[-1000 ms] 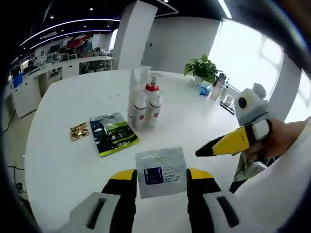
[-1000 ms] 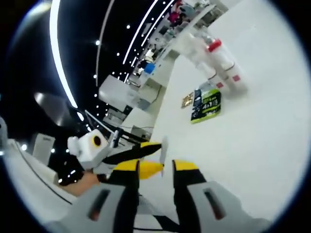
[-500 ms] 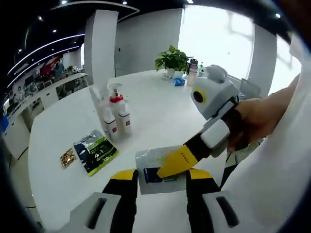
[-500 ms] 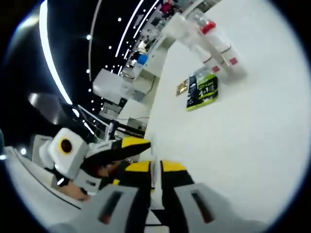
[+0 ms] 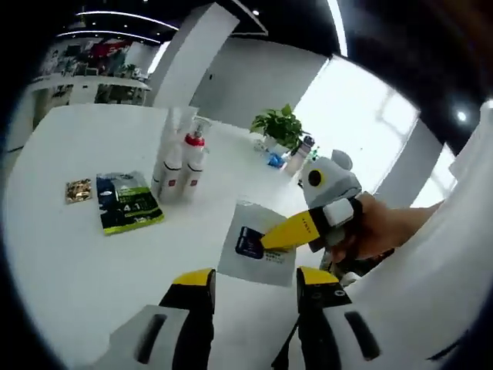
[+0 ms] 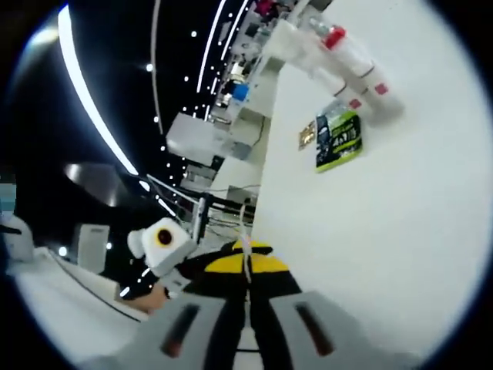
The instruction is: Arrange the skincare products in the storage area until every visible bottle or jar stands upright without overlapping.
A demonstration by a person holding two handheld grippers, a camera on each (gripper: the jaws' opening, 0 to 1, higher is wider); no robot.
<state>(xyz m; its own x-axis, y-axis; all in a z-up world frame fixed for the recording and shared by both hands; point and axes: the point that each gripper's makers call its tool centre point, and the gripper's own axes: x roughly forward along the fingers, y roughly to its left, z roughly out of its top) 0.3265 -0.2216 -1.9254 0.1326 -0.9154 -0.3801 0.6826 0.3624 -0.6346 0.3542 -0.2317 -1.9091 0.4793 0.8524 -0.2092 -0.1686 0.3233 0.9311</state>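
A white sachet (image 5: 256, 245) with a dark blue label hangs above the white table (image 5: 69, 262), just beyond my left gripper (image 5: 254, 279), whose jaws stand open and apart from it. My right gripper (image 5: 267, 240) reaches in from the right, shut on the sachet's edge. In the right gripper view the sachet (image 6: 246, 248) shows edge-on as a thin strip pinched in my right gripper (image 6: 246, 264). A cluster of white bottles (image 5: 182, 158), one with a red collar, stands upright farther back on the table; the bottles (image 6: 348, 55) also appear in the right gripper view.
A green and black packet (image 5: 127, 202) lies flat left of the bottles, with a small gold sachet (image 5: 77, 190) beside it. A potted plant (image 5: 281, 126) and small items stand at the table's far edge. A person's hand (image 5: 385, 231) holds the right gripper.
My right gripper has closed on the white sachet and raised it from between the left gripper's jaws. Both views have shifted with the hands.
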